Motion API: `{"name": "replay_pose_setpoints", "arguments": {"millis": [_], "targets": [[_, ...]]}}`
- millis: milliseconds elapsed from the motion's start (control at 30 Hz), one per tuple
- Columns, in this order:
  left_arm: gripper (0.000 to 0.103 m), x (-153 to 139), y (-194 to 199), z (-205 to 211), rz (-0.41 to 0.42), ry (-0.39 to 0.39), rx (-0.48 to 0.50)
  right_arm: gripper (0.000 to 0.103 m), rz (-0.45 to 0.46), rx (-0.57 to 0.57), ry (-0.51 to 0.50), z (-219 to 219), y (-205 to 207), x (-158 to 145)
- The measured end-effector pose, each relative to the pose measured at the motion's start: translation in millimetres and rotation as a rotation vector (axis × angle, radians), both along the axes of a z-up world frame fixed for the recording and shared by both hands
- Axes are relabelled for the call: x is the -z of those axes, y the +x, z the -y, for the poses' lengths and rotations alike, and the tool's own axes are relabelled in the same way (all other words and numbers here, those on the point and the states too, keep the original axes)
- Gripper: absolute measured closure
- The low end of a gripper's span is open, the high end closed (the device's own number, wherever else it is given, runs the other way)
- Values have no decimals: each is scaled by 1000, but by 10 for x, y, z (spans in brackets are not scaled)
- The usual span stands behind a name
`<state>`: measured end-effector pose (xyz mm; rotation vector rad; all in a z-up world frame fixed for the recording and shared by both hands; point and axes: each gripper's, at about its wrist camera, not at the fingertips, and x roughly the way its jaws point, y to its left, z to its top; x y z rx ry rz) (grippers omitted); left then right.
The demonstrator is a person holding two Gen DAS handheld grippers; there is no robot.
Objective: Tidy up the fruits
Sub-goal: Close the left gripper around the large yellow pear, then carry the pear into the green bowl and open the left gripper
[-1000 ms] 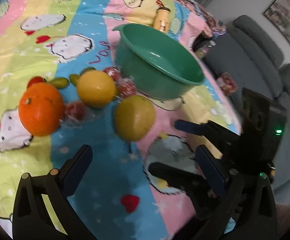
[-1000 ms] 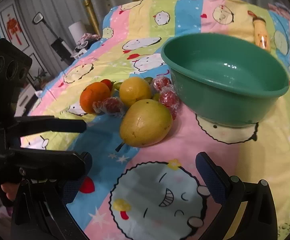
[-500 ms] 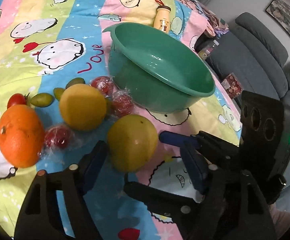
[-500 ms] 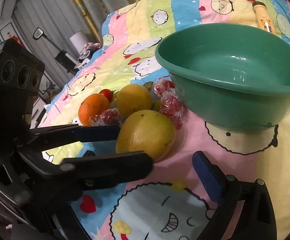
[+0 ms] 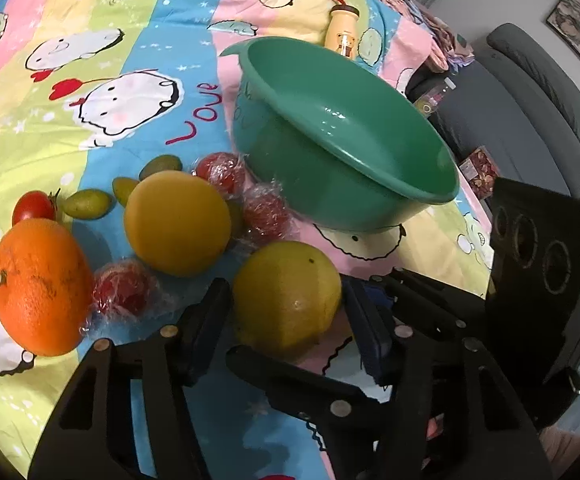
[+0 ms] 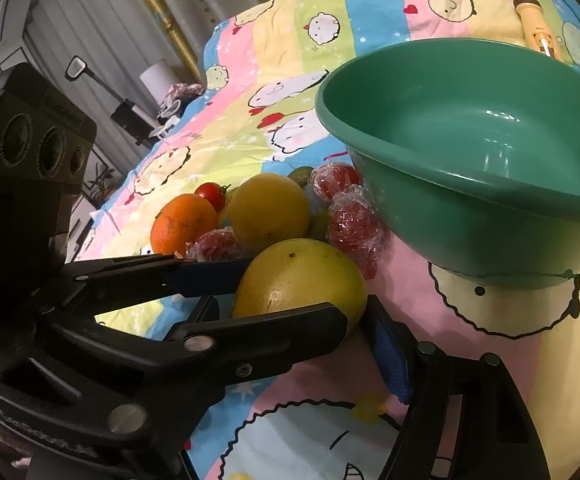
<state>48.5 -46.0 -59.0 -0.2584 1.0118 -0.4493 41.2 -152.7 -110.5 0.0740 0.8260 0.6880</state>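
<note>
Straddling a yellow-green pear (image 5: pixel 286 300), the left gripper (image 5: pixel 286 328) stood open in the left wrist view, its blue pads on either side of the fruit; contact could not be confirmed. The pear lay on the cartoon-print cloth (image 5: pixel 138 92) covering the surface, just in front of a green basin (image 5: pixel 370 184). To its left sat a yellow citrus (image 5: pixel 178 222), an orange (image 5: pixel 40 284), a cherry tomato (image 5: pixel 34 208), small green olives (image 5: pixel 90 204) and plastic-wrapped red fruits (image 5: pixel 122 288). A small yellow bottle (image 5: pixel 342 30) lay behind the basin.

From the right wrist view, the right gripper (image 6: pixel 294 340) was also open, one blue pad close beside the pear (image 6: pixel 302 276), while the left gripper's fingers (image 6: pixel 210 268) crossed in front. The basin (image 6: pixel 490 232) sat to the right, holding nothing visible.
</note>
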Motion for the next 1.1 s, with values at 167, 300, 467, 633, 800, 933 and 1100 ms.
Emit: {"name": "replay_pose_setpoints", "arguments": {"millis": [167,300,467,633,800,933,1100], "targets": [[45,-18,-30,0,1,4,1,35,11,19,7,28,-14,-5],[45,-64,-102,-43,-1,-18,-5,35,13,22,16,40,-83,-44],[45,-226,-251,-73,35,-41,-6,35,51,16,14,29,-231,-192],[45,-430,-329,-60,88,-43,-1,35,104,22,17,41,-340,-375],[45,-618,-289,-46,130,-52,10,35,152,31,33,81,-366,-567],[45,-726,-194,2,158,-50,20,35,180,44,54,144,-312,-666],[45,-805,-14,81,182,-45,38,35,206,67,67,211,-152,-754]]}}
